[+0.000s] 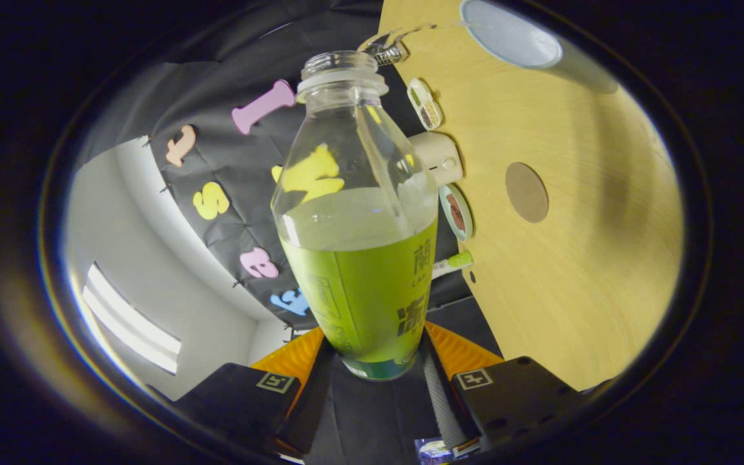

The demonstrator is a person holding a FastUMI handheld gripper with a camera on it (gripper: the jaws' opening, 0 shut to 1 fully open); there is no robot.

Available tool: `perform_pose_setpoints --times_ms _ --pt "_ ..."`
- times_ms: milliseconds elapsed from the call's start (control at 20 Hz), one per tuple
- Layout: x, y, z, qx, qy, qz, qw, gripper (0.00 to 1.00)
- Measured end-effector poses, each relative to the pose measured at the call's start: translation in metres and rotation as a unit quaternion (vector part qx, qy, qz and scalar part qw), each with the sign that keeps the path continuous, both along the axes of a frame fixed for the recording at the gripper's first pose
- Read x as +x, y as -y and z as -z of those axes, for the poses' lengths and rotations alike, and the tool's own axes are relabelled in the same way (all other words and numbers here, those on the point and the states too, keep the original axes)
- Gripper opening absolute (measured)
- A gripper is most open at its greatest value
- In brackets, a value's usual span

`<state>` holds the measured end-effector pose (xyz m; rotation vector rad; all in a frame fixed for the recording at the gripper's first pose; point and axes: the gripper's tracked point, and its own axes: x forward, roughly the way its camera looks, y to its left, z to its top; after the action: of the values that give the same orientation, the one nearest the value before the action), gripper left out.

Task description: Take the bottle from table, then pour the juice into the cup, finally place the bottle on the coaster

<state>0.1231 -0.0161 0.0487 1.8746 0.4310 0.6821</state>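
Observation:
An uncapped clear bottle (359, 245) with a green label and pale juice sits between my fingers, and my gripper (372, 361) is shut on its lower body. The whole view is rolled sideways, so the wooden table (591, 258) stands like a wall beside the bottle, which is lifted off it. A round brown coaster (527, 192) lies on the table past the bottle. The light blue cup (514, 39) stands farther along the table, beyond the bottle's mouth.
Along the table's edge by the booth wall lie a small white box (440, 158), a round tin (456, 212), a green marker (453, 261), a small tray-like item (425, 103) and a metal clip (388, 51).

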Motion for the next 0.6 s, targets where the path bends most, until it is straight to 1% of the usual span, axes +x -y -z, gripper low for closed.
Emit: perform_pose_setpoints --times_ms 350,600 --pt "-0.005 0.002 -0.003 0.016 0.000 -0.002 1.000 0.75" --pt "-0.002 0.005 -0.011 0.034 0.002 0.008 0.999 0.75"
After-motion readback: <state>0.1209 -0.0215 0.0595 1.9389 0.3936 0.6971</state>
